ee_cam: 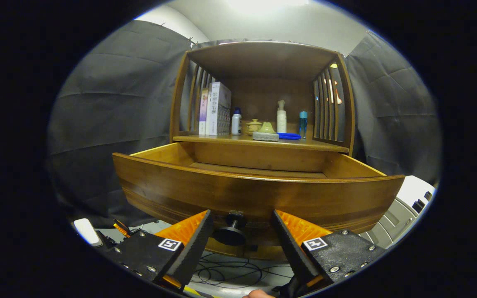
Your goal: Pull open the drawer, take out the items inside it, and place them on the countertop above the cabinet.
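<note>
From the gripper view, I see the brown wooden drawer (pixel 259 194) pulled well out of the wooden cabinet (pixel 263 82), its curved front panel close ahead of my fingers. What I can see of its inside looks bare, though the near floor is hidden behind the front panel. My gripper (pixel 242 223) is held level and spread wide, gripping nothing; the dark round knob (pixel 231 231) sits in the gap, nearer the left finger, with room either side. On the countertop (pixel 321 144) above stand upright books (pixel 218 108) at far left, a white bottle (pixel 236 122), a small ceramic jar (pixel 254 126), a green cone on a grey pad (pixel 266 131), a pump bottle (pixel 281 116), a blue band (pixel 289 135) and a blue bottle (pixel 303 124). Cables (pixel 230 273) lie on the floor below.
</note>
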### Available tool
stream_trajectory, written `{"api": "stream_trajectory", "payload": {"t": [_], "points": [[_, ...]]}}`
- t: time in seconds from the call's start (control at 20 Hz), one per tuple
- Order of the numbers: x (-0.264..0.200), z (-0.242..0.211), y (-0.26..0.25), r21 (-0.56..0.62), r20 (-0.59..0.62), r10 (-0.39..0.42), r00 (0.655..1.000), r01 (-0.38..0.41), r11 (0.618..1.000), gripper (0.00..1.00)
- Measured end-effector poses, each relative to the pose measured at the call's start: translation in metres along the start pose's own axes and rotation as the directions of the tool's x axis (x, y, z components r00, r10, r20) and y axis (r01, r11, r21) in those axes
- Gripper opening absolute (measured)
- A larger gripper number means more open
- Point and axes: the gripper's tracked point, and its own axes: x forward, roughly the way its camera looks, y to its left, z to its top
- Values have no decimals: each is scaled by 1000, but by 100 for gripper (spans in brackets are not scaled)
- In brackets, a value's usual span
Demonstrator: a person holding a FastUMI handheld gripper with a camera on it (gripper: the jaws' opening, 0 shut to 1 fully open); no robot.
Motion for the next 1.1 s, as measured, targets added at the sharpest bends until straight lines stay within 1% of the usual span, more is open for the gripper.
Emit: {"api": "stream_trajectory", "payload": {"t": [0.1, 0.25, 0.55, 1.0, 1.1], "points": [[3, 2, 3, 18, -4, -14, 1000, 14, 1000, 91], [4, 0, 1, -30, 11, -39, 999, 39, 999, 91], [19, 5, -2, -22, 14, -50, 999, 50, 999, 91], [56, 23, -7, 17, 18, -65, 998, 64, 998, 91], [66, 21, -8, 38, 1, -64, 998, 63, 997, 92]]}}
